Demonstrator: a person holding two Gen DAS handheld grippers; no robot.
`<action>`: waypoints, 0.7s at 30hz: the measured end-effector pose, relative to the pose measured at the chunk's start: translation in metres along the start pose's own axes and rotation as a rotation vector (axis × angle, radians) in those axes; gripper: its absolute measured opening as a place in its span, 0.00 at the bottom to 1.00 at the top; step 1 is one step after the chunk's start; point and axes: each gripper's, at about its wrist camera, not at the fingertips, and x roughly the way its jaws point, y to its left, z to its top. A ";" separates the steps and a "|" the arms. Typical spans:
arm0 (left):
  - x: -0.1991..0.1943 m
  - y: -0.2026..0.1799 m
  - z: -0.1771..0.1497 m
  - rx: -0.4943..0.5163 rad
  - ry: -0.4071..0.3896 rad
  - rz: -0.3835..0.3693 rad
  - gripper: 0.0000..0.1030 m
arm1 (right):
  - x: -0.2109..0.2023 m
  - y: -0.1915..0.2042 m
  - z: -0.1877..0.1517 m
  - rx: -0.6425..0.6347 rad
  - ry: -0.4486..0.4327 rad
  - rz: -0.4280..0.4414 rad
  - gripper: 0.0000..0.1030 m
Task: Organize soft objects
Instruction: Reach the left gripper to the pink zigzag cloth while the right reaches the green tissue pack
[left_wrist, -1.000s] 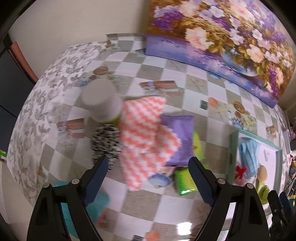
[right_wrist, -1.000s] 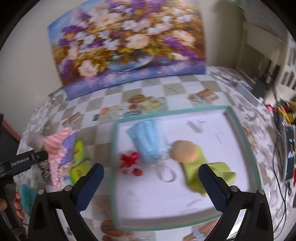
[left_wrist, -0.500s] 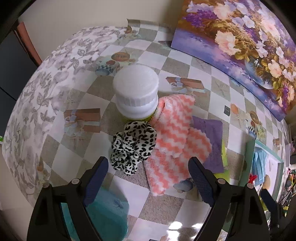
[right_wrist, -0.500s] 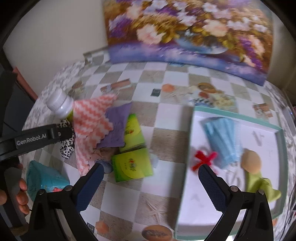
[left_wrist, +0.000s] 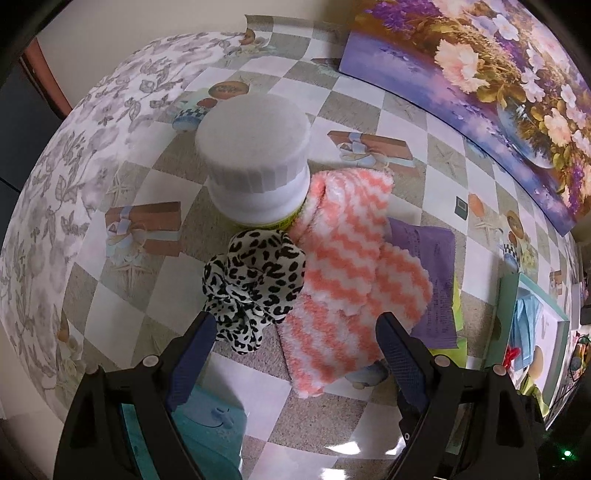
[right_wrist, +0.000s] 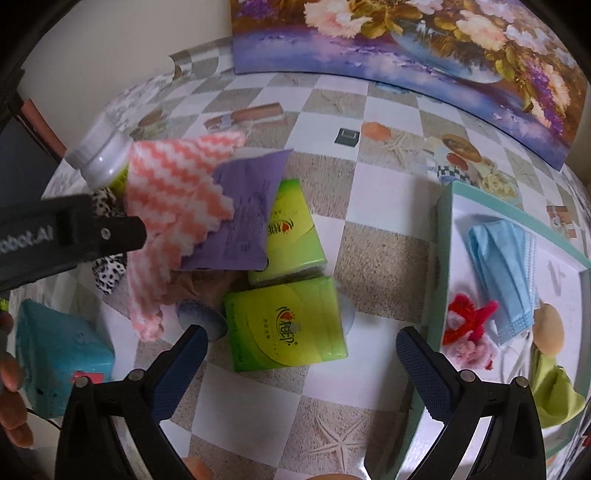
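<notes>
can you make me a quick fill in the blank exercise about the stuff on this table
1. The black and white leopard-print scrunchie lies in front of a bottle with a ____ cap.
2. The pink and white zigzag fluffy cloth partly covers a flat ____ packet.
3. The folded light blue face mask lies inside the white tray with the ____ rim.
4. In front of the right gripper lie ____ lime green tissue packs.

Missing words: white; purple; teal; two
</notes>
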 end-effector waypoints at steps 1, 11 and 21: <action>0.000 0.000 0.000 0.001 0.000 0.003 0.86 | 0.001 0.000 0.000 -0.002 0.001 -0.002 1.00; 0.000 -0.001 0.000 0.002 0.002 0.005 0.86 | 0.012 0.008 -0.004 -0.045 0.009 -0.047 1.00; -0.001 0.005 0.001 -0.022 0.001 -0.013 0.86 | 0.005 0.005 -0.005 -0.043 -0.010 -0.012 0.68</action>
